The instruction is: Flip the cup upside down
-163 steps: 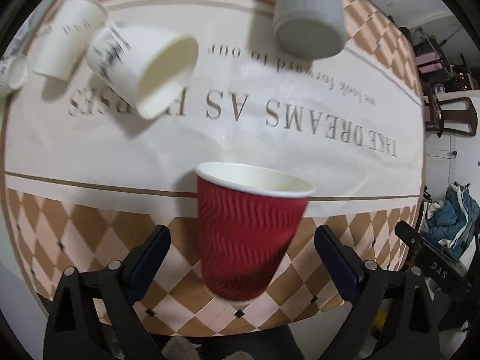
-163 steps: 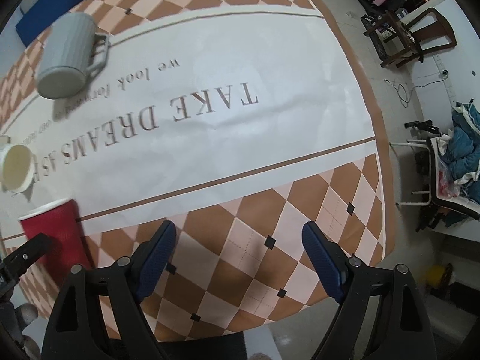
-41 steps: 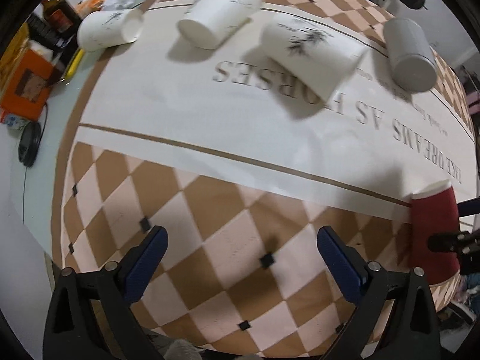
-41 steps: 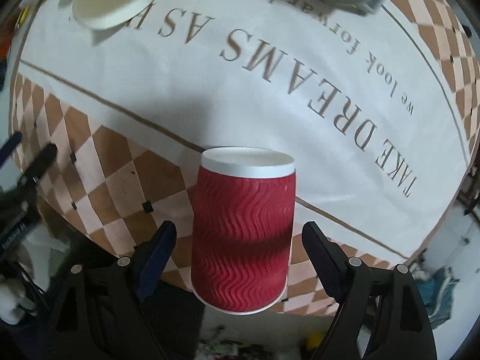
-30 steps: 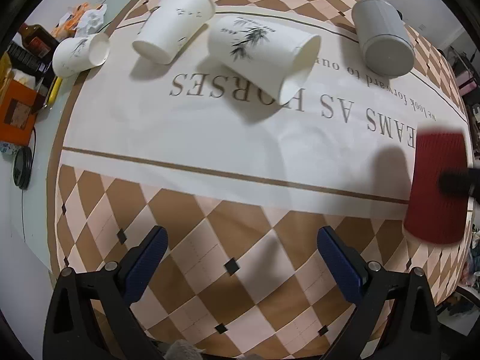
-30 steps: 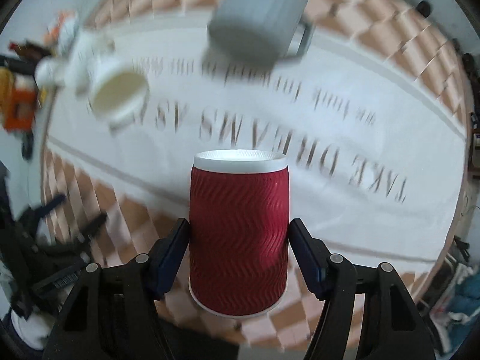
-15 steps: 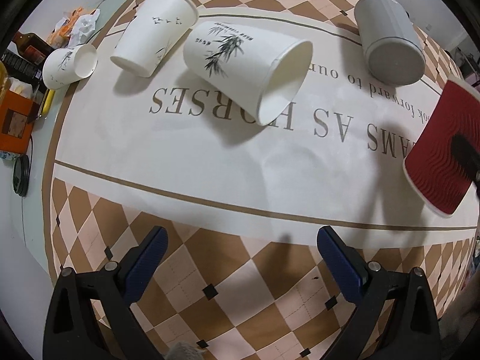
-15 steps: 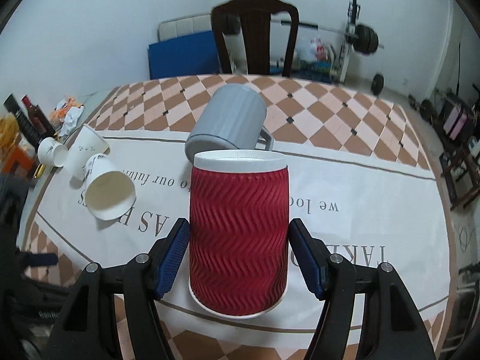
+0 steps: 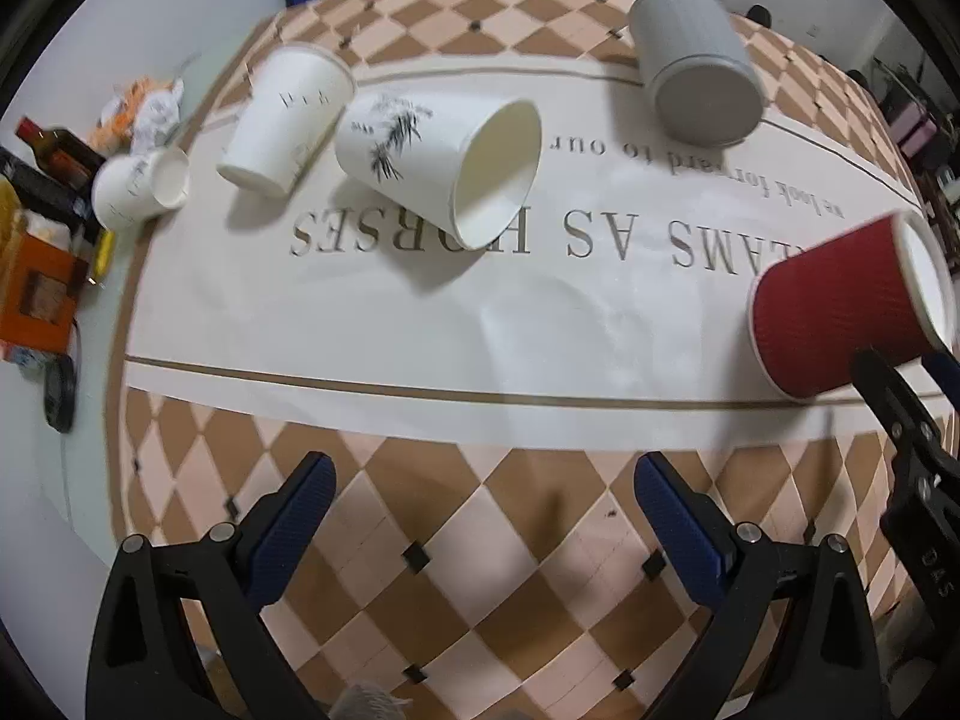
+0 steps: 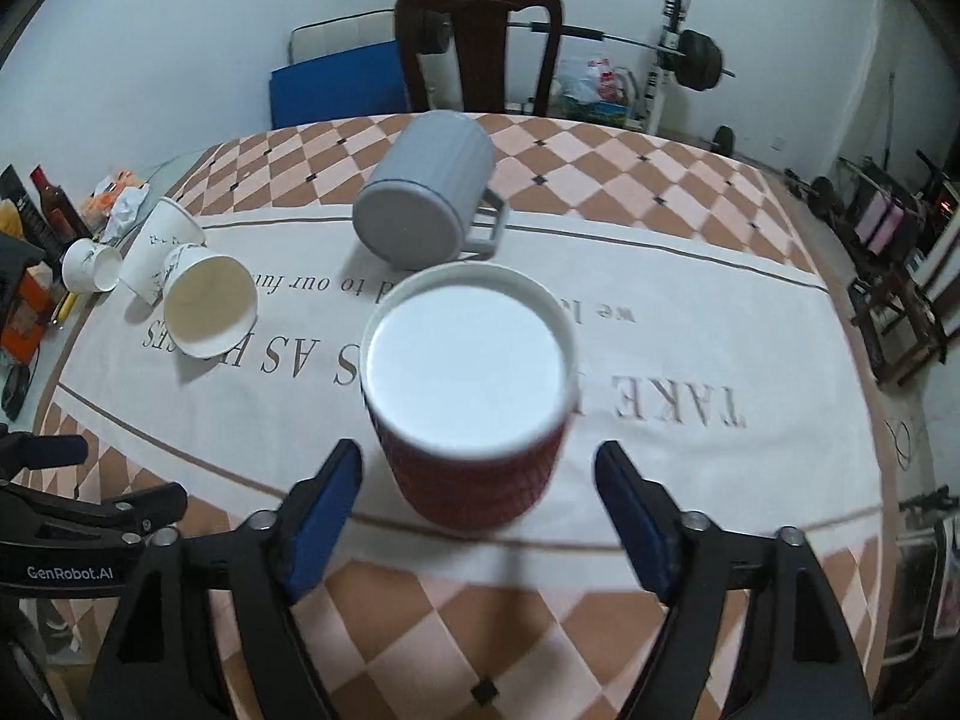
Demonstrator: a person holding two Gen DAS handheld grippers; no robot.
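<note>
The red ribbed paper cup [image 10: 474,414] stands upside down on the white tablecloth, its white base facing up. My right gripper [image 10: 478,510] is open, its blue pads on either side of the cup and apart from it. In the left wrist view the red cup [image 9: 840,312] is at the far right with the right gripper's black finger below it. My left gripper [image 9: 480,516] is open and empty above the checkered cloth near the table's front edge.
A grey mug [image 10: 426,204] lies on its side behind the red cup. A white cup with a bamboo print [image 9: 438,162] lies on its side, with two more white cups [image 9: 282,120] to its left. Bottles and boxes [image 9: 42,240] crowd the left edge.
The right gripper has let go of the red cup: its jaws opened and the cup now stands base-up on the cloth. The left gripper stayed open and shifted only slightly.
</note>
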